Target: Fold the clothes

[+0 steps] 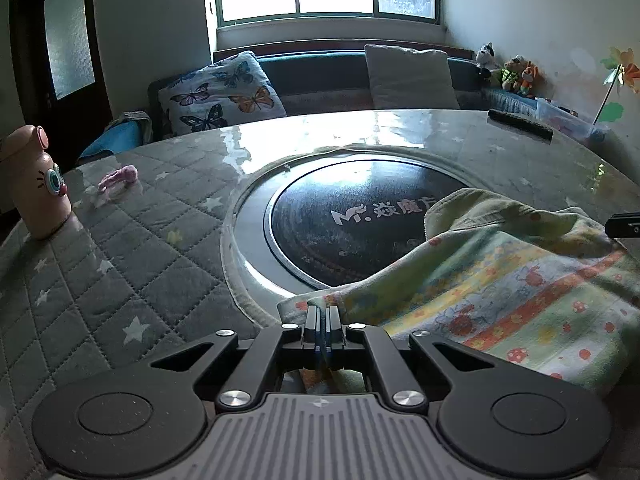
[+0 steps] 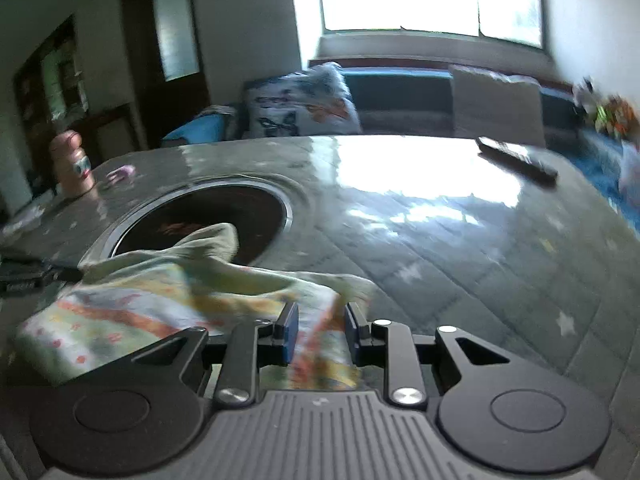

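Observation:
A small patterned garment point(image 1: 500, 280), pale green with orange, yellow and blue stripes, lies on the round table and partly over the black hotplate point(image 1: 348, 224). My left gripper point(image 1: 323, 316) is shut on the garment's near left edge. In the right wrist view the same garment point(image 2: 160, 300) lies at the lower left, and my right gripper point(image 2: 322, 324) is open with a fold of the cloth between its fingers. The right view is blurred. The tip of the right gripper shows at the left view's right edge point(image 1: 624, 226).
The table has a grey quilted star cover point(image 1: 132, 248) under clear plastic. A pink bottle with a face point(image 1: 36, 184), a pink hair tie point(image 1: 118, 180) and a black remote point(image 1: 520, 122) lie on it. A sofa with cushions point(image 1: 224, 92) stands behind.

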The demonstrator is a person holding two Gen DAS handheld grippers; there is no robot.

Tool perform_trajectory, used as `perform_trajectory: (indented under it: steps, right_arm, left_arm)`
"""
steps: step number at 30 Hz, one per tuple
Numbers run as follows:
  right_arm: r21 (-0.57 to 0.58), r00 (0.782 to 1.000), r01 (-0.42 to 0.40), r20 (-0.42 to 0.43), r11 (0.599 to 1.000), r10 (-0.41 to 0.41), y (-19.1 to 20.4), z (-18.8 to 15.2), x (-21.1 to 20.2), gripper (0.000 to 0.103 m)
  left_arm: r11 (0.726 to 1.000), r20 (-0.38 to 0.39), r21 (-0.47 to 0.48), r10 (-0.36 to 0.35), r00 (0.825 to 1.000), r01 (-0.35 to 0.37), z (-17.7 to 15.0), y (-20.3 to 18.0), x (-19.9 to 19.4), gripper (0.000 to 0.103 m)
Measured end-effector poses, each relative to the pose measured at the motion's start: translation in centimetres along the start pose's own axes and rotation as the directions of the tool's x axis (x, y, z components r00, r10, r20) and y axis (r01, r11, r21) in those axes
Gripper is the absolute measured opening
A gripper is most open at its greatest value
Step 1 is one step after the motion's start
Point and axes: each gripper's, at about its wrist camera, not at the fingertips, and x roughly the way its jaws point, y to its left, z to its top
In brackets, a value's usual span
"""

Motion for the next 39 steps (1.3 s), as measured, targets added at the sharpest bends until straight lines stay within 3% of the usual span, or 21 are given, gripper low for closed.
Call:
perform_trajectory:
  steps: [5,8,10,16,23,29,31,39]
  right_arm:
    - [0.104,0.998,-0.043,-0.039,0.994,0.047,-1.6,0.1,2.2,0.023]
    - [0.121,0.996,-0.064,-0.052,0.991,0.071,-1.8,0.1,3.0,0.007]
    - [0.085,0.998,-0.055,-0.038,0.995,0.058,-1.0,0.3,2.7,0.003]
    - [-0.006,0.995,-0.032,0.098,0.999,0.032,1.0,2.3,1.5,0.003]
    - [0.084,1.0,-0.009,0.021,0.996,0.007,-0.8,1.3,6.5,0.005]
    - [0.034,0.997,-0.017,0.074,0.999,0.015,0.3,1.6,3.5,0.009]
    - [0.006,0.997,-0.044,0.065,0.999,0.043,1.3,1.5,2.6,0.009]
    - [-0.054,0.995,-0.093,0.028,0.994,0.095,4.2,-1.2,-1.2,0.01]
  left_arm:
    - [1.0,-0.007,0.003,0.008,1.0,-0.008,0.0,-0.2,0.1,0.003]
    - [1.0,-0.008,0.005,0.009,1.0,-0.009,0.0,-0.2,0.1,0.003]
    - [1.0,-0.007,0.003,0.012,1.0,-0.012,0.1,-0.2,0.1,0.003]
    - [1.0,-0.002,-0.011,0.029,1.0,-0.029,0.0,-0.1,0.1,0.003]
    - [0.998,0.003,-0.024,0.058,0.998,-0.058,-0.1,0.2,0.1,0.003]
    - [0.997,0.02,-0.034,0.073,0.997,-0.072,0.6,0.4,-0.5,0.003]
    - [0.997,0.04,-0.042,0.065,0.997,-0.064,1.0,0.3,-1.3,0.004]
    - [0.994,0.093,0.006,-0.111,0.989,0.111,0.9,-3.2,-5.0,0.004]
